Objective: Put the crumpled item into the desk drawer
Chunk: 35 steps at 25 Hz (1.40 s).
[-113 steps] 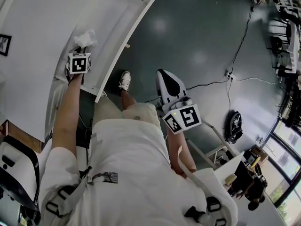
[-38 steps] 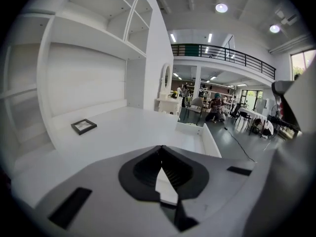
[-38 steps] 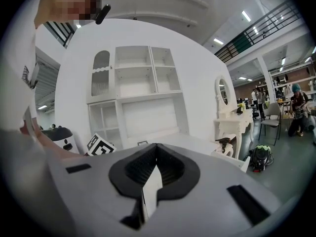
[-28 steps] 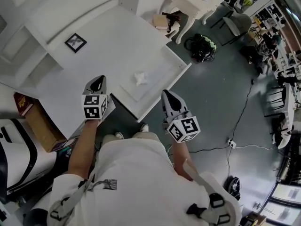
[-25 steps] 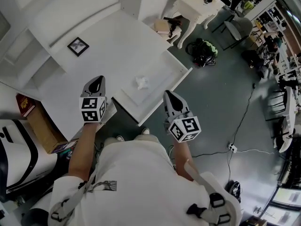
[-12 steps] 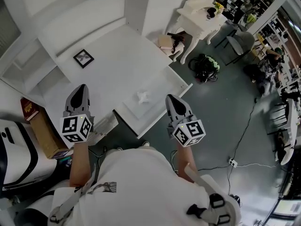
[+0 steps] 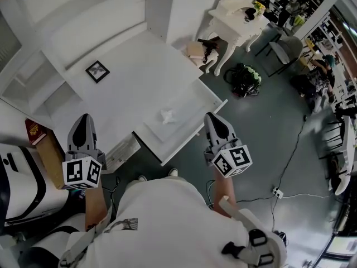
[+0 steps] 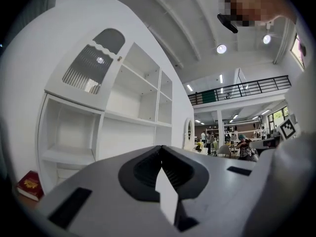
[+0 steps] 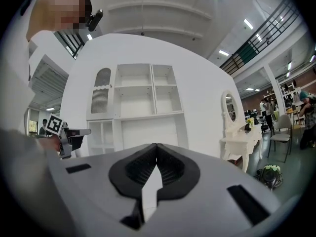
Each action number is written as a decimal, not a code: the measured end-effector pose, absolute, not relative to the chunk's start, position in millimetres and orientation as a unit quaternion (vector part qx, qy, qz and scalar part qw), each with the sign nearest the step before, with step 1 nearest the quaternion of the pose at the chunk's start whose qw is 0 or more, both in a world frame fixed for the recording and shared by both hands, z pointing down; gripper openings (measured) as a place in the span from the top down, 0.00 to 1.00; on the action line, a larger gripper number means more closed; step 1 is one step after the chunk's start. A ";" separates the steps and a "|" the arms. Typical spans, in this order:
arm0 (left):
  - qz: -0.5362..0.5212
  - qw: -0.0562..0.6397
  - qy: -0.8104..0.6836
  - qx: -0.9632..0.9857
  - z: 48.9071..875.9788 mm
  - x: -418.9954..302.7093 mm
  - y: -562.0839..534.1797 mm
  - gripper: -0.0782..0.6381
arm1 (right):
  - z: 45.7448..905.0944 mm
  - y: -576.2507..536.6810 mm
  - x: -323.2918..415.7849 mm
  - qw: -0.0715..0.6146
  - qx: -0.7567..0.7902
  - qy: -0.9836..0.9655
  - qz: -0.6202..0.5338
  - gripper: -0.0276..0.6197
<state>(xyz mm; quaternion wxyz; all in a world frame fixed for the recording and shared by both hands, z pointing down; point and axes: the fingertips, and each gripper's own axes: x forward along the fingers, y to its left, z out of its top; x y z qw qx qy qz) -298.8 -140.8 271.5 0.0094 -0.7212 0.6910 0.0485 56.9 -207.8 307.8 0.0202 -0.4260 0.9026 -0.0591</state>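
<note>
The crumpled item (image 7: 167, 116) is lying inside the open drawer (image 7: 207, 101), near the middle. It is small and white on white, so what it is made of is hard to tell. Neither gripper view is showing it.

The drawer is sticking out of the white desk (image 7: 139, 54). The person's body (image 7: 167, 228) is hiding the floor right in front of it.

The left gripper (image 7: 83, 120) is hanging over the left end of the desk, well apart from the crumpled item. Its jaws are pressing together with nothing between them. The right gripper (image 7: 215, 119) is hanging over the floor just beside the drawer's front corner. Its jaws are pressing together too, with nothing in them.

A small picture frame (image 7: 97, 71) is lying on the desk. A red book (image 7: 34, 130) is sitting near the left gripper. A white dressing table (image 7: 237, 10) and a dark bag (image 7: 244, 74) are standing farther off.
</note>
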 end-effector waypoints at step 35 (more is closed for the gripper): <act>0.067 0.001 0.713 -0.698 279.0 -304.9 -83.5 0.87 | 320.9 -170.8 -2.9 0.017 -0.404 0.913 -0.059 0.94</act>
